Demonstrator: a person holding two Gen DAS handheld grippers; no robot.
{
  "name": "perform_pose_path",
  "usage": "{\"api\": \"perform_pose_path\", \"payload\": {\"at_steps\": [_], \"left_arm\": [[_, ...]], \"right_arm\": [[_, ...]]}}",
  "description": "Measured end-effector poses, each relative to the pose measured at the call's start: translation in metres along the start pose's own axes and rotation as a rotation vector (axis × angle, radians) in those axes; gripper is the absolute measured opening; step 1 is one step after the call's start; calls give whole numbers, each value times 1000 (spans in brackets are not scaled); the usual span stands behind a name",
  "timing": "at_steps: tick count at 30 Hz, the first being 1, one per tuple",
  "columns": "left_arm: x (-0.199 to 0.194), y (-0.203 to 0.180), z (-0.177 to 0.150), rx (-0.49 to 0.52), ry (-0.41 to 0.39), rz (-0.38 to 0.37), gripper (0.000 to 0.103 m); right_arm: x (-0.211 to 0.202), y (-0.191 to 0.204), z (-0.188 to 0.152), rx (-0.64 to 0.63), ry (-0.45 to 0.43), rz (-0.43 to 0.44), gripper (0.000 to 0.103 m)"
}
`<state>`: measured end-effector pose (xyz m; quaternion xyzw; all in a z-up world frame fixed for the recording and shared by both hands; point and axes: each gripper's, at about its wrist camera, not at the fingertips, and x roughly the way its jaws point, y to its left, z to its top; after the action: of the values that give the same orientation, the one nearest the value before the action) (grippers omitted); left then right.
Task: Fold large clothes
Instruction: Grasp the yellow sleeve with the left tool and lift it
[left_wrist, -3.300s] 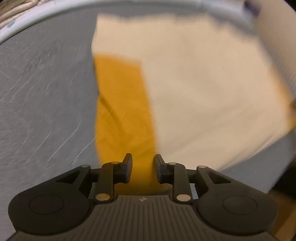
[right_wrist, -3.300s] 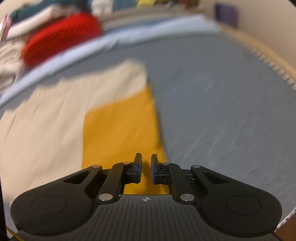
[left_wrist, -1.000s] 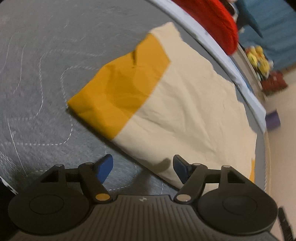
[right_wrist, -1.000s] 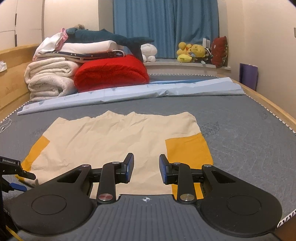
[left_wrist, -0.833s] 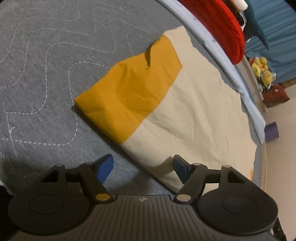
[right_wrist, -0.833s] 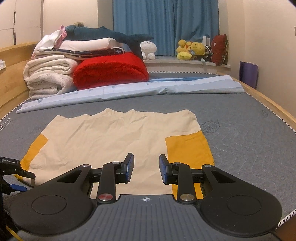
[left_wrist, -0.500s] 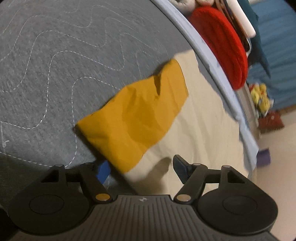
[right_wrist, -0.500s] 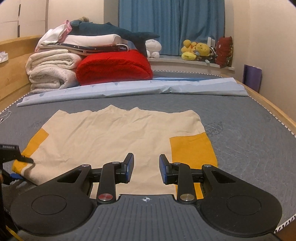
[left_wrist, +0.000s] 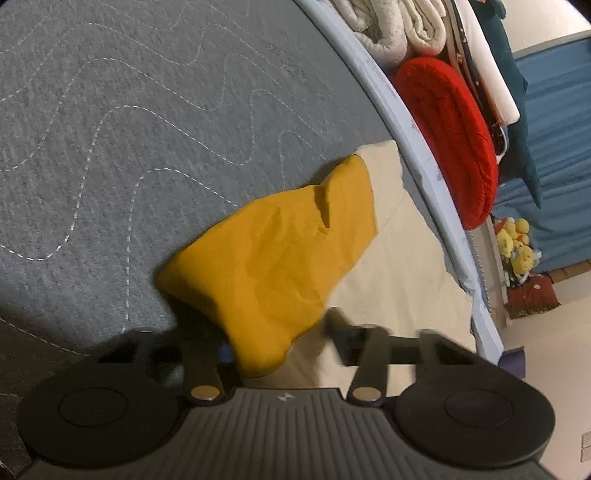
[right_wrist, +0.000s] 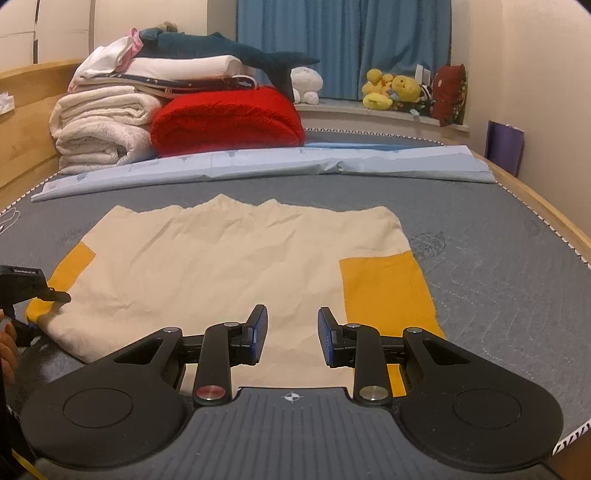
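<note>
Shirt lies flat on the bed, cream body, orange sleeves. Left hand-held gripper has just been closing over the near orange sleeve; cloth sits between the jaws, but blur hides whether the pads press yet. Right hand-held gripper hovers part open over the near hem, holding nothing. Judged step: pinch the left sleeve corner. Take both layers fully before lifting, then carry the sleeve inward, keeping the edge straight.
</note>
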<state>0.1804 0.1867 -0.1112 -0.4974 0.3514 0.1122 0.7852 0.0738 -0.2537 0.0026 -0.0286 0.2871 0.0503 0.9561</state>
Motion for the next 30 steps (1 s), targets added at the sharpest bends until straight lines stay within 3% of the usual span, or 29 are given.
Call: {"api": "perform_pose_path", "payload": {"at_steps": [2,8,12,16,24,30], "left_arm": [[-4,-9,1,48,-1,0,22],[-33,-38,3,127,-44,-31,14],[-57,-52,6,175,-54,-44,11],[-89,-66,7,310,-132,20,9],[-132,-45,20,282,-142,136,10],[-145,-47,30,309,-172,140,10]], "right_arm": [[3,4,-1,-8,7,0,31],[11,25,0,-23,16,11,31],[17,44,3,-27,8,20,31],[21,63,6,-29,-13,40,31],[29,113,8,-69,-79,203,31],[58,142,5,-41,5,297,31]]}}
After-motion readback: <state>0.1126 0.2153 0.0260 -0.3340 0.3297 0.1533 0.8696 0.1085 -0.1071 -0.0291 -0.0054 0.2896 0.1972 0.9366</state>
